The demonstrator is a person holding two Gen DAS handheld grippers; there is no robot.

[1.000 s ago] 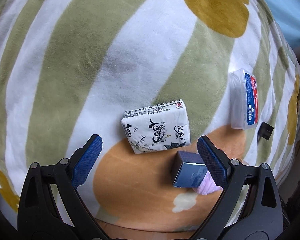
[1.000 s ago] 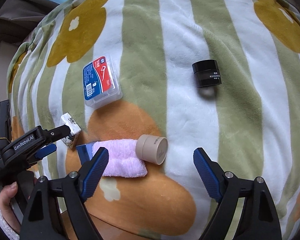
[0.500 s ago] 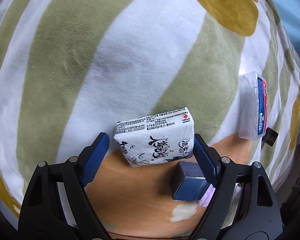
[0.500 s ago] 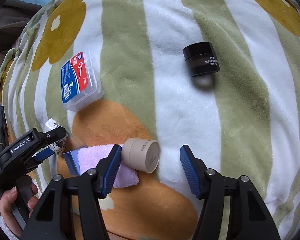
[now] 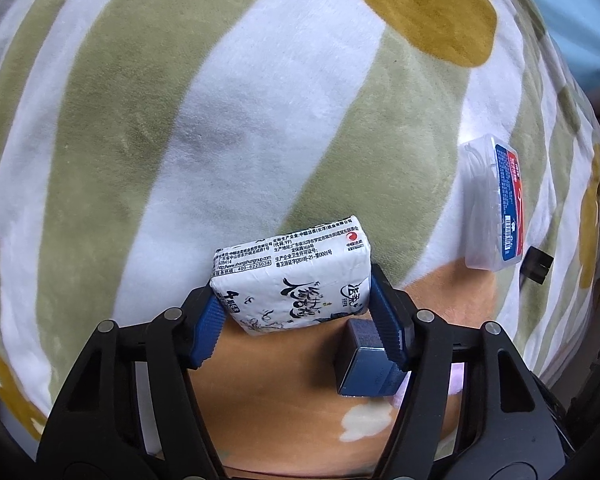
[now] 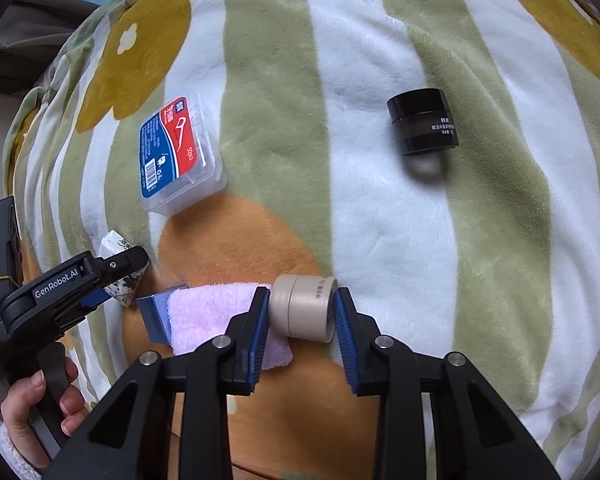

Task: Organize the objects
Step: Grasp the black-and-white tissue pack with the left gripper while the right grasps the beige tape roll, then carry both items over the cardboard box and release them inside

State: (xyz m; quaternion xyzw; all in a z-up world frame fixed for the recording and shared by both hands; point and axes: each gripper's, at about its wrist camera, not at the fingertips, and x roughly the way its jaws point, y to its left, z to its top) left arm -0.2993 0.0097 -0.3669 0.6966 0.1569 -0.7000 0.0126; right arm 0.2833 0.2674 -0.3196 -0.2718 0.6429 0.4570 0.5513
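A white tissue pack [image 5: 296, 272] with black lettering lies on the striped blanket [image 5: 180, 100]. My left gripper [image 5: 296, 320] points down over it, its jaws closing, and both blue pads touch the pack's short sides. In the right wrist view a beige jar [image 6: 302, 306] lies on its side between the pads of my right gripper [image 6: 300, 320]. Those jaws are closing too, and they press the jar's lid and base.
A small blue box [image 5: 366, 364] sits by the left gripper's right finger, against a pink towel [image 6: 208, 312]. A clear box with a red and blue label [image 6: 176, 156] lies beyond, and a black jar [image 6: 422, 122] to the right. A hand [image 6: 24, 412] holds the left gripper's handle.
Both grippers went from wide open to closed in on their objects. The left one came down around the tissue pack, the right one around the beige jar.
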